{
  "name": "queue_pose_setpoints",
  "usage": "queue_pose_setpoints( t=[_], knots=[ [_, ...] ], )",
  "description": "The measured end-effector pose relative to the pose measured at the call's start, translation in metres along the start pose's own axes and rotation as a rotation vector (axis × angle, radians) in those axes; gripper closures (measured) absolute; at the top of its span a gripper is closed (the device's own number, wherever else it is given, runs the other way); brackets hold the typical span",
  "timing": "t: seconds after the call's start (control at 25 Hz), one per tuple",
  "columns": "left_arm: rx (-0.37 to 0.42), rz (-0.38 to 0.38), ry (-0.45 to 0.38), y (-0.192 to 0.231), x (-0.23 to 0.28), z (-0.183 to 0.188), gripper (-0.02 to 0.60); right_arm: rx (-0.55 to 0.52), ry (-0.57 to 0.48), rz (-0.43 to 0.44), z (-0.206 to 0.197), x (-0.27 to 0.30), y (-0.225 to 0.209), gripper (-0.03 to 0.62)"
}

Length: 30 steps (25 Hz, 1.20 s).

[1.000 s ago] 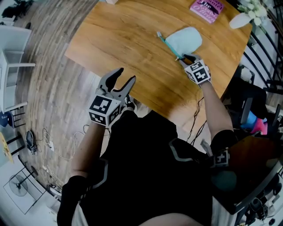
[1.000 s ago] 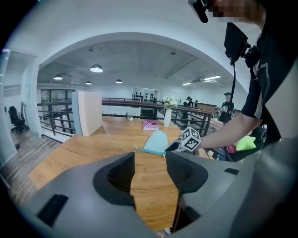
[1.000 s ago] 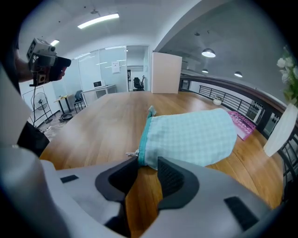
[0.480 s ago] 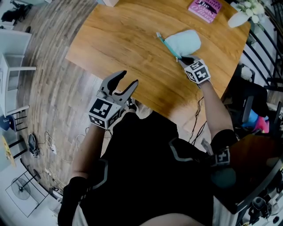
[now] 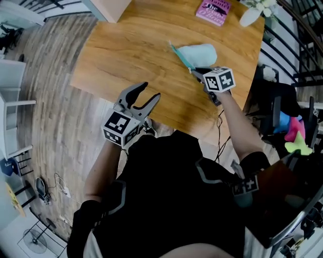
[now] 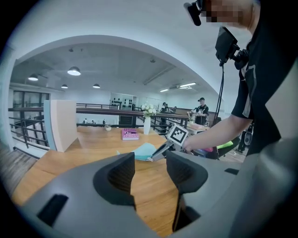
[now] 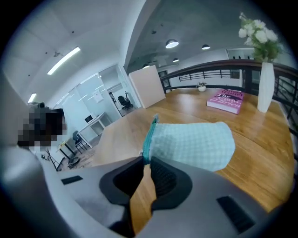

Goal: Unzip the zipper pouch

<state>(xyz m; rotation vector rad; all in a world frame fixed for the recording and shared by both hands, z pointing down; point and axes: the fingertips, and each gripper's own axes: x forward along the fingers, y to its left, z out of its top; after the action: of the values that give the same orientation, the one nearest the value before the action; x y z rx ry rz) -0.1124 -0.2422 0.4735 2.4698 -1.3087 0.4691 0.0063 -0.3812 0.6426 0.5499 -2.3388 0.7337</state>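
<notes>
A pale blue-green zipper pouch (image 5: 199,52) lies on the wooden table (image 5: 131,55), its teal zipper running along the left edge. My right gripper (image 5: 194,70) is at the zipper's near end. In the right gripper view the pouch (image 7: 195,144) fills the middle, and the right gripper (image 7: 145,162) has its jaws nearly together, pinching the zipper pull. My left gripper (image 5: 150,90) hovers open at the table's near edge, away from the pouch, with nothing between its jaws. The left gripper view shows the pouch (image 6: 142,151) and the right gripper (image 6: 156,155) beyond the left gripper (image 6: 150,169).
A pink book (image 5: 212,11) and a white vase with flowers (image 5: 251,15) stand at the table's far right. A white box (image 5: 108,7) sits at the far left corner. Railings and a chair are off the table's right side.
The right gripper's jaws have drawn together at the zipper's near end. The left gripper has edged slightly toward the table. The head view has shifted.
</notes>
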Motion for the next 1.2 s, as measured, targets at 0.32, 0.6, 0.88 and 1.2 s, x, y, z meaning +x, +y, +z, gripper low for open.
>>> queue_pose_setpoints(
  t=[0.32, 0.6, 0.88, 1.2],
  knots=[
    [0.082, -0.140, -0.035, 0.004, 0.016, 0.024, 0.357, 0.137, -0.123, -0.032, 0.040, -0.055, 0.038, 0.537],
    [0.193, -0.243, -0.050, -0.008, 0.033, 0.042, 0.359, 0.177, -0.205, -0.060, 0.066, -0.097, 0.081, 0.539],
    [0.363, -0.400, -0.156, -0.040, 0.036, 0.078, 0.374, 0.154, -0.283, -0.078, 0.080, -0.140, 0.126, 0.539],
    [0.464, -0.530, -0.221, -0.077, 0.026, 0.098, 0.397, 0.233, -0.362, -0.037, 0.088, -0.177, 0.160, 0.539]
  ],
)
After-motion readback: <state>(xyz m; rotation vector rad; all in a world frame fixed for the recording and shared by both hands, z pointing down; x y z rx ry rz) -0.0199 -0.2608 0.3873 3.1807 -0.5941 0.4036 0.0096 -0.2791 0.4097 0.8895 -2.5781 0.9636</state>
